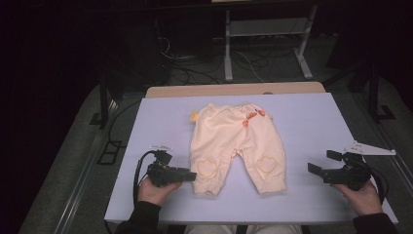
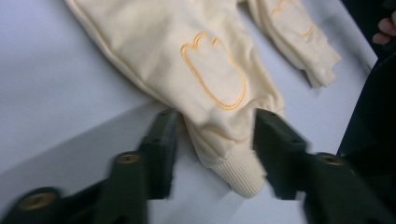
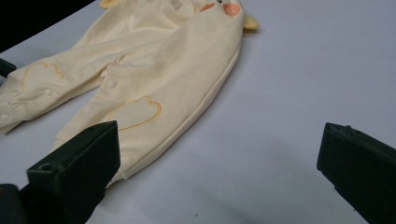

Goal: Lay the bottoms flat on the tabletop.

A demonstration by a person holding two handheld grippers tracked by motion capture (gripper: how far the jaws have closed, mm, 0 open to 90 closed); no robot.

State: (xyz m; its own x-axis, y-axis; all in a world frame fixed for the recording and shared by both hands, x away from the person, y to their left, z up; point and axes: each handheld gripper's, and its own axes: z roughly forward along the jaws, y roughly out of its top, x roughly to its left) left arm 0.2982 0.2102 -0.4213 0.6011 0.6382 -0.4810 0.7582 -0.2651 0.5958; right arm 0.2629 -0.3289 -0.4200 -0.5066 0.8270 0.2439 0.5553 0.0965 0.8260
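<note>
A pair of pale yellow baby trousers (image 1: 229,136) lies flat on the lavender table (image 1: 302,117), waist away from me, with an orange-outlined heart patch (image 1: 207,167) on each knee. My left gripper (image 1: 191,174) sits at the cuff of the left leg. In the left gripper view the ribbed cuff (image 2: 243,179) lies between the two jaws of the left gripper (image 2: 215,119), which stand apart on either side of it. My right gripper (image 1: 321,161) rests wide open on bare table right of the trousers, the right leg (image 3: 154,107) beside its left jaw, nothing between the right gripper's (image 3: 219,140) jaws.
A wooden strip (image 1: 234,90) runs along the table's far edge. Beyond it stand metal frame legs (image 1: 304,53) and loose cables (image 1: 195,73) on the dark floor. Bare table surface (image 1: 160,122) flanks the trousers on both sides.
</note>
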